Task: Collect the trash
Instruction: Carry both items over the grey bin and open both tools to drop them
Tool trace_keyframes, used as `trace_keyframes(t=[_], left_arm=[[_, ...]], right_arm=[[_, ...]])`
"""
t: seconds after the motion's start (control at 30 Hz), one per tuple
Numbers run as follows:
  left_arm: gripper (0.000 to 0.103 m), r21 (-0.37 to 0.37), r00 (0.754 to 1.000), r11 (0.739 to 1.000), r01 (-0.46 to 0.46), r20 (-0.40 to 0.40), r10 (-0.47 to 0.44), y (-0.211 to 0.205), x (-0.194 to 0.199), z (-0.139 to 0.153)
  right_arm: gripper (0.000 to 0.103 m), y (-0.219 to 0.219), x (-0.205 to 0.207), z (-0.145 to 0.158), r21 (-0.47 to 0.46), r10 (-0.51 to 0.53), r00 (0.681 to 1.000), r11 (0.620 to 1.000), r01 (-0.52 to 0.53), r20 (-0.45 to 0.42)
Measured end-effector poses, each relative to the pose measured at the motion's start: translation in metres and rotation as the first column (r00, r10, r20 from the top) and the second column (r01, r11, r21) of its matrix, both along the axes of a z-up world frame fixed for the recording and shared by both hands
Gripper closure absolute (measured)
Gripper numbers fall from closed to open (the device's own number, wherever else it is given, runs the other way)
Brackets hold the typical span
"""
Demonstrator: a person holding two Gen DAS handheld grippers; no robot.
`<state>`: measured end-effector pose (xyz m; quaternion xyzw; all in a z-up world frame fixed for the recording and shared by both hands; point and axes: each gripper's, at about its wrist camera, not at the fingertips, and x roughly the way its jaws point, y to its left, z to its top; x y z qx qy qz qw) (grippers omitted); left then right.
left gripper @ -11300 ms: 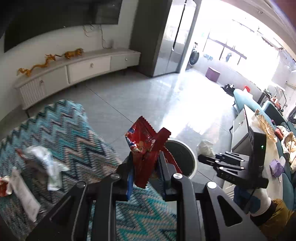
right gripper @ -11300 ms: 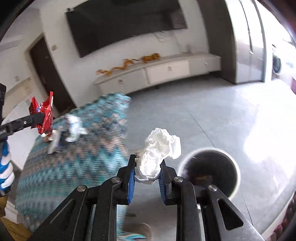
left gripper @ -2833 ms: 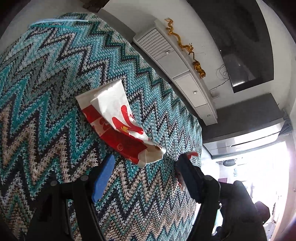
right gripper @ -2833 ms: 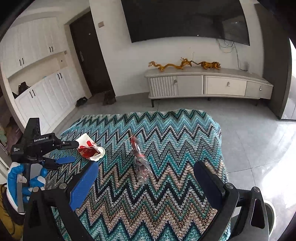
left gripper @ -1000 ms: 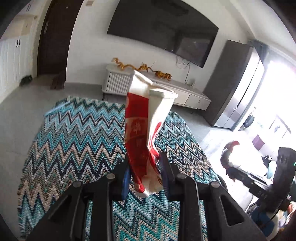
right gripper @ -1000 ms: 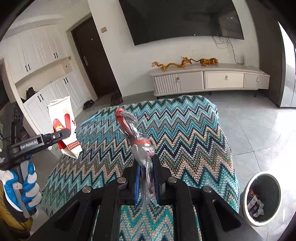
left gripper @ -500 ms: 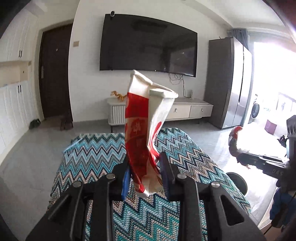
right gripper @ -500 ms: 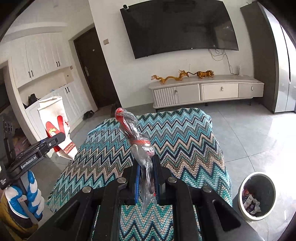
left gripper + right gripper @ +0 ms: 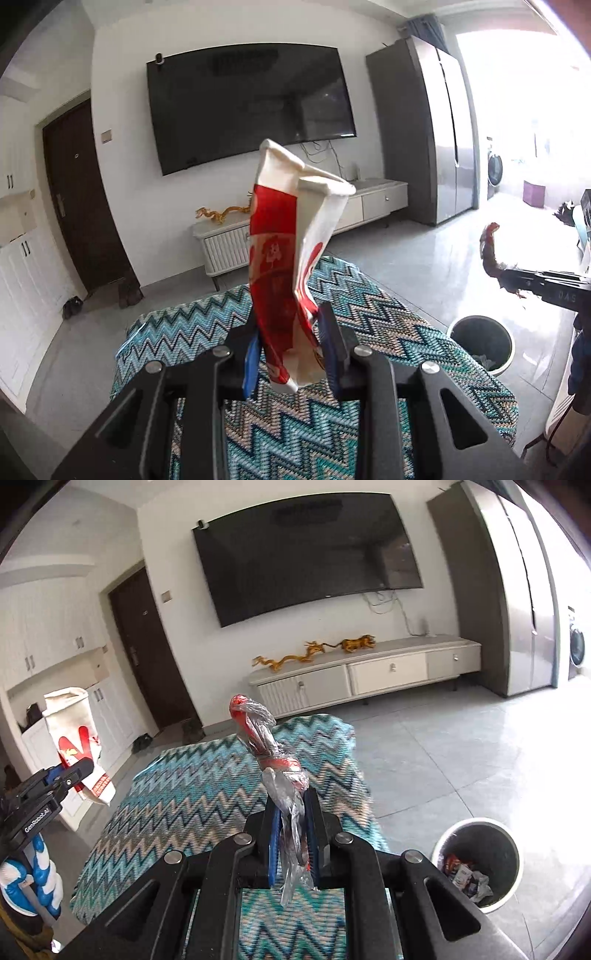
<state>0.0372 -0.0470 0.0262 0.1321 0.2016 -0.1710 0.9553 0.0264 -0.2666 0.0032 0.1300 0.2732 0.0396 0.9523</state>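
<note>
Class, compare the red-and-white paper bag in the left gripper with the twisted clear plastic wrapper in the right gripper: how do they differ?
The red-and-white paper bag is opaque paper; the twisted clear plastic wrapper is see-through film with red parts. The bag is broad and creased; the wrapper is thin and knotted. Both stand up from jaws shut on them, above the zigzag cloth.

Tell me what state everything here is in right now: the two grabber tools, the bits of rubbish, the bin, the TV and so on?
Left hand-held gripper: shut on the paper bag.
Paper bag: crumpled, held upright, off the table.
Right hand-held gripper: shut on the plastic wrapper.
Plastic wrapper: twisted, lifted clear of the cloth.
Trash bin: open, standing on the floor, partly filled.
Zigzag cloth: spread over the table.
TV: off.
Dark door: closed.
</note>
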Motion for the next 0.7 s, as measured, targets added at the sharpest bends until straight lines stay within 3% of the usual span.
trace_keyframes(t=[0.2,0.4,0.47,0.53,0.63,0.7], left_arm=[[0.076,0.090,0.982,0.981,0.174,-0.082,-0.167,-0.107,0.029,-0.021],[0.076,0.138,0.920,0.926,0.351,-0.237,-0.313,-0.228,0.061,-0.067],[0.076,0.120,0.875,0.902,0.415,-0.325,-0.359,-0.265,0.072,-0.086],[0.075,0.077,0.808,0.872,0.483,-0.424,-0.410,-0.293,0.080,-0.111],[0.075,0.007,0.711,0.848,0.529,-0.550,-0.439,-0.333,0.094,-0.144],[0.075,-0.023,0.662,0.843,0.538,-0.607,-0.439,-0.356,0.105,-0.164]], right_arm=[[0.091,-0.076,-0.001,-0.033,0.018,-0.141,0.988,0.990,0.142,-0.057],[0.091,-0.158,0.004,-0.085,0.038,-0.271,0.948,0.959,0.280,-0.167],[0.091,-0.184,0.008,-0.105,0.045,-0.301,0.932,0.948,0.316,-0.204],[0.091,-0.206,0.014,-0.126,0.042,-0.323,0.913,0.938,0.343,-0.248],[0.091,-0.235,0.024,-0.162,0.060,-0.341,0.887,0.924,0.377,-0.312],[0.091,-0.251,0.031,-0.185,0.068,-0.352,0.866,0.914,0.400,-0.356]])
